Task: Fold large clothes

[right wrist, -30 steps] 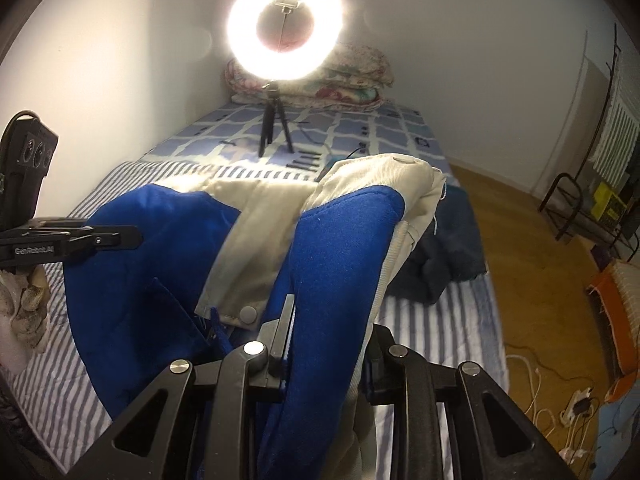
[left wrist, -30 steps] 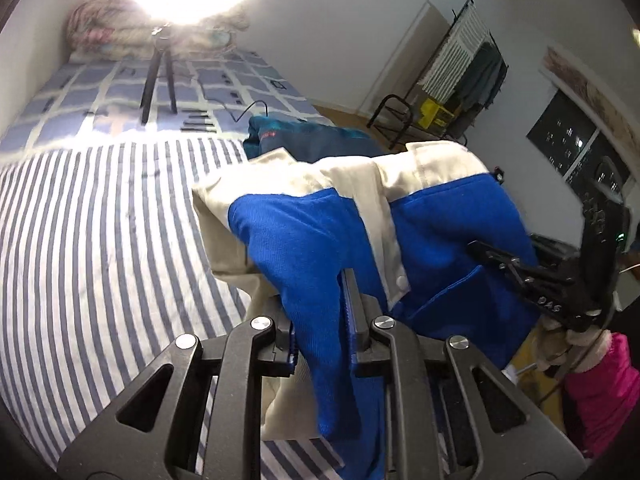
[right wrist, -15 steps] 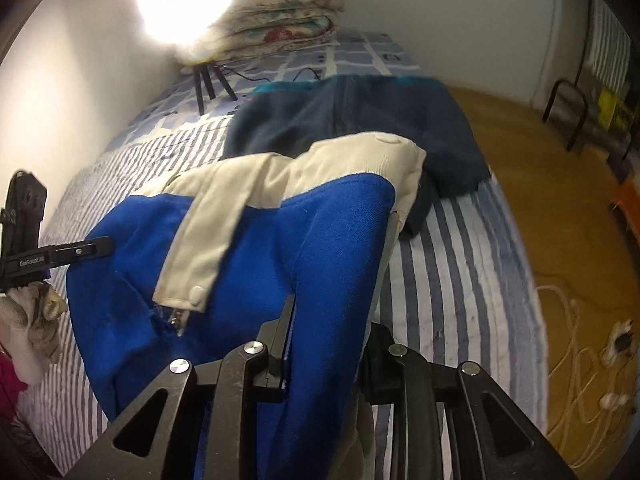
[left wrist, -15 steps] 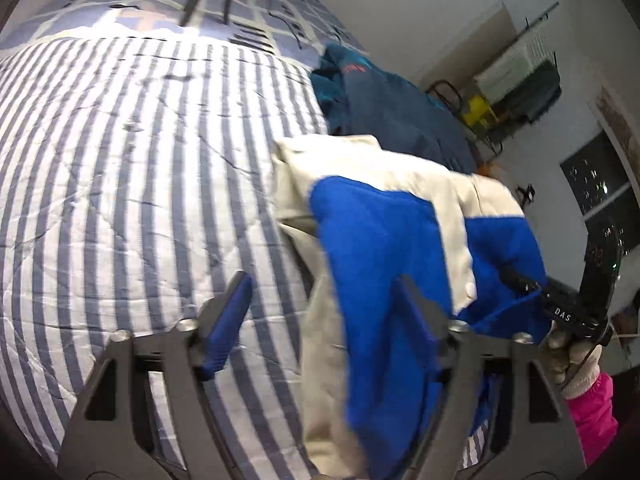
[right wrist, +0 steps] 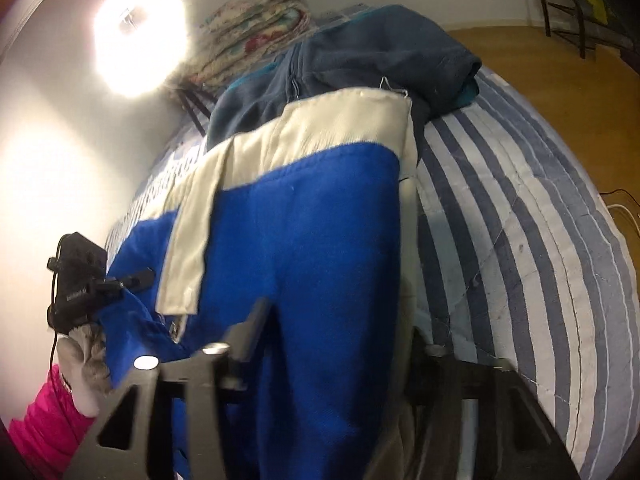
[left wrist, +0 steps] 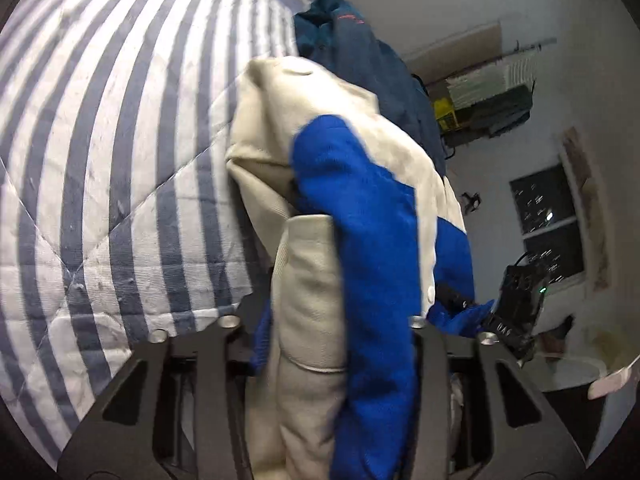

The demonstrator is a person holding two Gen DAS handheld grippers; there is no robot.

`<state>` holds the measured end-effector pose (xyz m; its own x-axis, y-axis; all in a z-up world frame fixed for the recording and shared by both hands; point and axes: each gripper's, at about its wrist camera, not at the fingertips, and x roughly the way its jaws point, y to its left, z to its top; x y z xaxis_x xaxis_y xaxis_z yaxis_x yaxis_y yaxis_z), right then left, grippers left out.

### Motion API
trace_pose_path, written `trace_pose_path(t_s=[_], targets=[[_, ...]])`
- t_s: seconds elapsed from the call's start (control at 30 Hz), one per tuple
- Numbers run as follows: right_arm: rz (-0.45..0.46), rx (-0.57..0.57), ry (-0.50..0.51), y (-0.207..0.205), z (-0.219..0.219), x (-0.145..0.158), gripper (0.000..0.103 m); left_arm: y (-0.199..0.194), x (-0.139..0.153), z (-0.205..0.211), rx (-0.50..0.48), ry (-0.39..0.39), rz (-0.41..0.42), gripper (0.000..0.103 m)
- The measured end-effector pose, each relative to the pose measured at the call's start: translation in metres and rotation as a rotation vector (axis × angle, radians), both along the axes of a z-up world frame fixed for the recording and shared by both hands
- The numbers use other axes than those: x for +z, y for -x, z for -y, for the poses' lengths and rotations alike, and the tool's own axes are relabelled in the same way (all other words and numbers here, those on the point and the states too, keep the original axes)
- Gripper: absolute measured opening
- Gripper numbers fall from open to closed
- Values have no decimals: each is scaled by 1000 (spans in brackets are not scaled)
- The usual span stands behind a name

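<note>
A blue and cream jacket [left wrist: 360, 208] lies folded on the striped bed quilt [left wrist: 120, 160], close in front of both cameras; it also fills the right wrist view [right wrist: 312, 240]. My left gripper [left wrist: 332, 320] is open, its jaws spread wide with the jacket's edge draped loosely between them. My right gripper [right wrist: 332, 320] is open too, jaws wide apart with blue cloth between them. The left gripper shows at the jacket's left edge in the right wrist view [right wrist: 132, 280]. The right gripper shows at the jacket's right edge in the left wrist view [left wrist: 460, 300].
A dark blue folded garment [right wrist: 360, 60] lies on the bed just beyond the jacket, also in the left wrist view [left wrist: 352, 48]. A ring light [right wrist: 140, 36] and stacked quilts [right wrist: 256, 20] stand at the bed's head. Wooden floor [right wrist: 540, 72] runs along the bed's right side.
Both grippers tipped down toward the bed with the jacket. The left opened half a second ago. The right gripper, shut on the jacket until then, has now opened wide.
</note>
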<state>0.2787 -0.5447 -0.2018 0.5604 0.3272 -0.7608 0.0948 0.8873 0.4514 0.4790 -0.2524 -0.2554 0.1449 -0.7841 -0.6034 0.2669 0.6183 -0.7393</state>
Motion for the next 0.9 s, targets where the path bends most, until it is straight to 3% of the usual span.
trace_pose_path(t_s=[0.1,0.2,0.43,0.67,0.9], targets=[[30,23,92,7,-13,23,24,13,28,9,-22,-45,80,29],[56,47,221,15,-32,50,22,25,53,15,-44,-60,135,28],[139,62,350,11,-42,109,22,33,111,21,-65,-26,246,28],[206,34,433,-40,-25,154,22,-10,156,49,-45,-22,358,28],[233,4,463,-102,5,163,22,-71,163,87,-17,-12,381,28]])
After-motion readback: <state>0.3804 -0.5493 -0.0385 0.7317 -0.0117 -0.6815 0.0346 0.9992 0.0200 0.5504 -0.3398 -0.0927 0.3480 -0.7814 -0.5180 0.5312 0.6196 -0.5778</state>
